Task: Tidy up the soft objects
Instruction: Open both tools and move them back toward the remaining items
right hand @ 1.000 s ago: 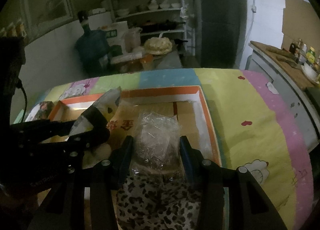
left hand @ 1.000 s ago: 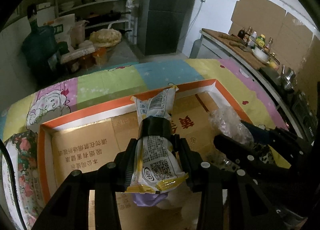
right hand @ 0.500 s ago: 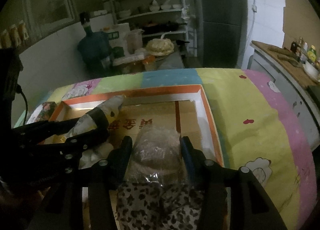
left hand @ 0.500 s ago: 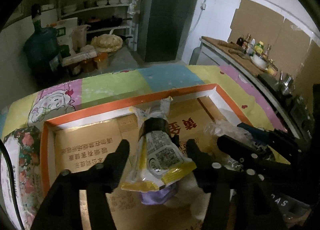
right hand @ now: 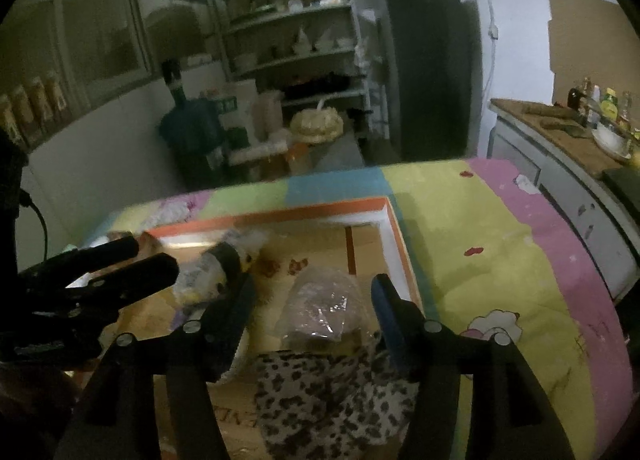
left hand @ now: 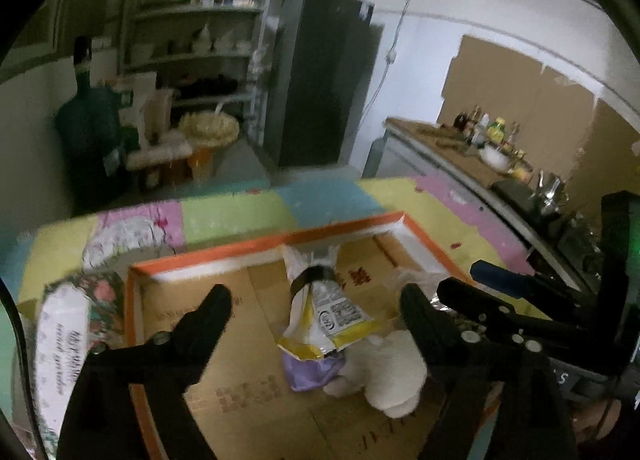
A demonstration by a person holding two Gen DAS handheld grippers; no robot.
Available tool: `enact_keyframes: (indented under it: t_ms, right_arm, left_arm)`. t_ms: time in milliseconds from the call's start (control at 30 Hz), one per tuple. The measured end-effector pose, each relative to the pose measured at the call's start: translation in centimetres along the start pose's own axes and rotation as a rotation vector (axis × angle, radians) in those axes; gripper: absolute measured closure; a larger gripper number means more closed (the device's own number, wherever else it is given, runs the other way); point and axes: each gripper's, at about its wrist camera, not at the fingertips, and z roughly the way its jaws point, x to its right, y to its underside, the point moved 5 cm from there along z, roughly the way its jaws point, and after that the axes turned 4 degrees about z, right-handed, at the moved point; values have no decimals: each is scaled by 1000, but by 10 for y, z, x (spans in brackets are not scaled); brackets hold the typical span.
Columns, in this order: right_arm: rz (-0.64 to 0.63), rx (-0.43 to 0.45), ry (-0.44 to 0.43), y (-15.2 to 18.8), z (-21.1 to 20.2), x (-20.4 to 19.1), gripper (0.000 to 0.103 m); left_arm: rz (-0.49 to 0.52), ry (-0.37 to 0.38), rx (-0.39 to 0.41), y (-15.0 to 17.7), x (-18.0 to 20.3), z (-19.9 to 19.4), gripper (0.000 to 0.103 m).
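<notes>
An orange-rimmed cardboard box (left hand: 344,226) sits on the bright patchwork cover. A white and yellow snack bag with a black band (left hand: 322,312) lies inside it, on a purple packet (left hand: 310,370) and next to a white plush toy (left hand: 386,368). My left gripper (left hand: 316,300) is open and empty above the bag. My right gripper (right hand: 312,292) is open around a clear plastic bag (right hand: 322,310) that rests on a leopard-print cloth (right hand: 332,396) in the box (right hand: 394,228). The snack bag also shows in the right wrist view (right hand: 212,272).
A floral packet (left hand: 66,324) lies left of the box. The patchwork cover (right hand: 500,256) stretches to the right. A counter with bottles and a bowl (left hand: 488,148) runs along the right wall. Shelves (right hand: 296,40), a dark fridge (left hand: 324,80) and a water jug (left hand: 86,120) stand behind.
My left gripper opened and let the snack bag drop into the box, then pulled back and up. My right gripper opened and released the clear plastic bag onto the leopard cloth.
</notes>
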Motion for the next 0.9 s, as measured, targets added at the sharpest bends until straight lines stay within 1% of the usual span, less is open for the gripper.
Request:
enact_keyframes:
  t_ms: [100,133,200,367,533,633,700,800,900]
  right_arm:
    - [1,51,7,0,-16,-7,37]
    - [1,66,9,0,-21,-10,32]
    - [0,98,6,2,-32,-19,31]
    - [3,156,-16,10,-58,-42,30]
    - [7,192,-1,18,-75,-60,30]
    - [3,207,21,23,-83,-70,30]
    - [4,213,21,28,-88,-78,30]
    - [3,220,15,35,-94,-90,30]
    - [-2,230,13,42,-101,-104,30]
  left_arm:
    - [48,-4,56,-1,4,-16,11]
    - [64,-9,62,-1,4,-22,11]
    - [71,-15,66,1,3,-31,11]
    - [41,-20,94,6,-4,-58,11]
    - [-5,-78,143,15,-20,-89,11]
    - [-18,-107,169,23,-29,-106,16]
    - [-34,-119,180,30,-38,-117,17]
    - [-70,-119,176,38,-51,-127,17]
    - [-109,-128,168,50,-67,-140,20]
